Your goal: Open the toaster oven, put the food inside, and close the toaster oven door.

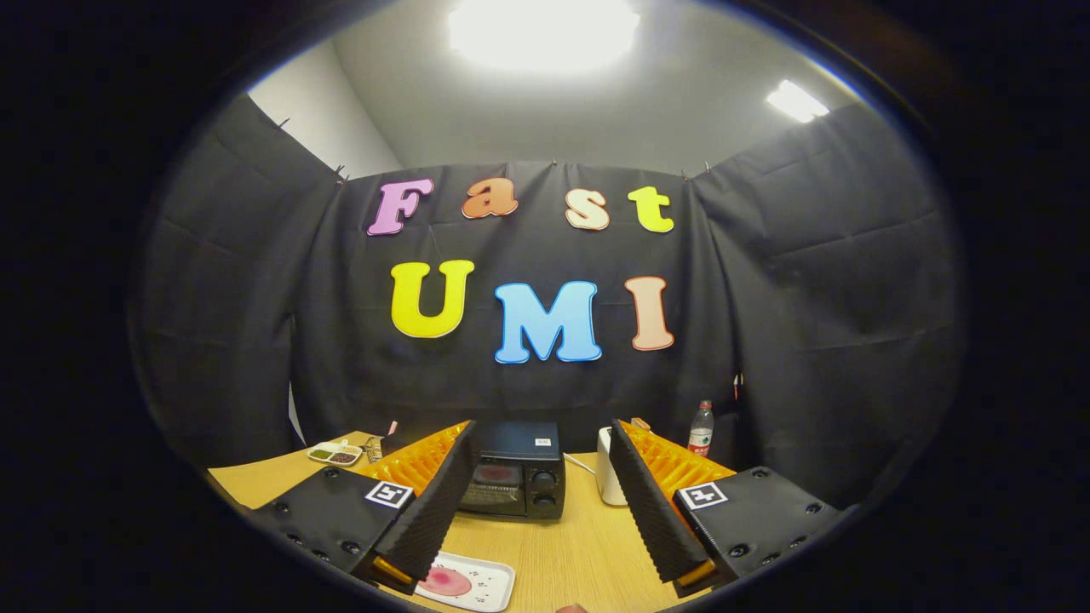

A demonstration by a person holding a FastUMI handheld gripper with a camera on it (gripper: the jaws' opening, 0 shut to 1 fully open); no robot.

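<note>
A black toaster oven (518,472) stands on the wooden table (562,545), beyond my fingers, with its glass door closed and two knobs on its right side. A white tray (485,587) lies on the table close below my left finger, with a round pink piece of food (444,582) on it. My gripper (545,511) hovers above the table and is open, its fingers spread wide with nothing between them.
A white appliance (608,477) with a cord stands just right of the oven. A plastic bottle with a red label (700,430) is at the back right. A small divided dish (335,453) sits at the back left of the table.
</note>
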